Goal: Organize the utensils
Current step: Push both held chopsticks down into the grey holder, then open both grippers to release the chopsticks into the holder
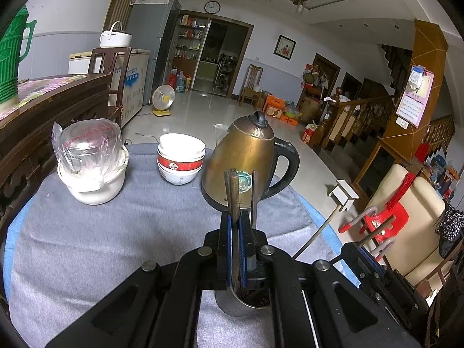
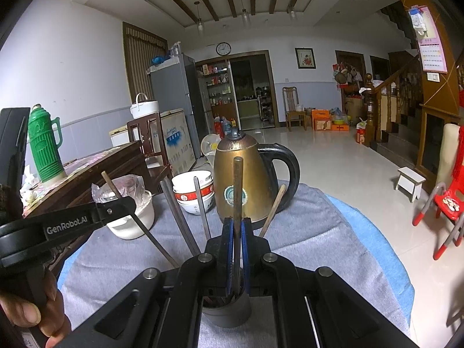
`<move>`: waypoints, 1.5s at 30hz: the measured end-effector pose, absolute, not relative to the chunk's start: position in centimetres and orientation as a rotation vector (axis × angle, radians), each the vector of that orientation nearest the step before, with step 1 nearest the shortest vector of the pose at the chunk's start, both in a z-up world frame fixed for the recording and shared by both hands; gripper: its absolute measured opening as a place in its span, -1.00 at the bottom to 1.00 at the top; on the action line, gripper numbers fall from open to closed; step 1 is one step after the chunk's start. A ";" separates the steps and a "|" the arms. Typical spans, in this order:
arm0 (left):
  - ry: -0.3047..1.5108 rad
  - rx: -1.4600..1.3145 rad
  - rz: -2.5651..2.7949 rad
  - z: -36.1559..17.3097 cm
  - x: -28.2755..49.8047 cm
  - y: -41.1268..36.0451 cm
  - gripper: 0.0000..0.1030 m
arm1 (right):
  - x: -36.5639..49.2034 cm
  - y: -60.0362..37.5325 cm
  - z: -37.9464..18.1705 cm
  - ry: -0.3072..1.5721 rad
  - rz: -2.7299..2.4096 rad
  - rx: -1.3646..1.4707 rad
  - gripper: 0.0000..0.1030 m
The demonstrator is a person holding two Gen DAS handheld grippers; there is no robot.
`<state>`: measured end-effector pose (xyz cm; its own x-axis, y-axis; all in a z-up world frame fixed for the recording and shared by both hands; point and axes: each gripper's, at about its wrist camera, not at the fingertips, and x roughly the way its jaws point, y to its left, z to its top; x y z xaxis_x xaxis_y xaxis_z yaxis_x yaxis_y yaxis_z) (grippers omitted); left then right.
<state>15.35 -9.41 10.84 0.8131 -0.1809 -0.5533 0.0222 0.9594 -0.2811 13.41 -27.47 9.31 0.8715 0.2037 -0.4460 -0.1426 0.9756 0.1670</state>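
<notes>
A grey metal utensil cup (image 1: 242,301) stands on the grey cloth under both grippers; it also shows in the right wrist view (image 2: 227,311). My left gripper (image 1: 235,232) is shut on a pair of brown chopsticks (image 1: 233,194) standing upright with their lower ends in the cup. My right gripper (image 2: 237,233) is shut on one dark chopstick (image 2: 237,191), upright with its lower end in the cup. Several more chopsticks (image 2: 200,206) lean out of the cup. The left gripper body (image 2: 69,223) shows at the left of the right wrist view.
A brass kettle (image 1: 246,162) with a black handle stands just behind the cup. Stacked white and red bowls (image 1: 180,159) and a white pot with a bagged glass lid (image 1: 90,162) stand at the back left. A wooden cabinet (image 1: 34,121) borders the table's left side.
</notes>
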 end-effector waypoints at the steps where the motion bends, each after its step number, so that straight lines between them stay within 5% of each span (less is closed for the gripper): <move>1: 0.614 -0.269 -0.110 10.8 15.3 -9.4 -0.90 | 13.4 -27.5 9.3 0.481 0.182 0.130 -0.88; 45: 0.678 -0.251 -0.111 9.4 16.1 -10.0 -0.88 | 15.2 -27.0 7.2 0.559 0.159 0.117 -0.84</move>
<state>16.13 -10.04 9.41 0.7743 -0.1825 -0.6059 0.0198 0.9640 -0.2652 15.19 -27.03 7.21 0.8359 0.1818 -0.5180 -0.1184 0.9811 0.1532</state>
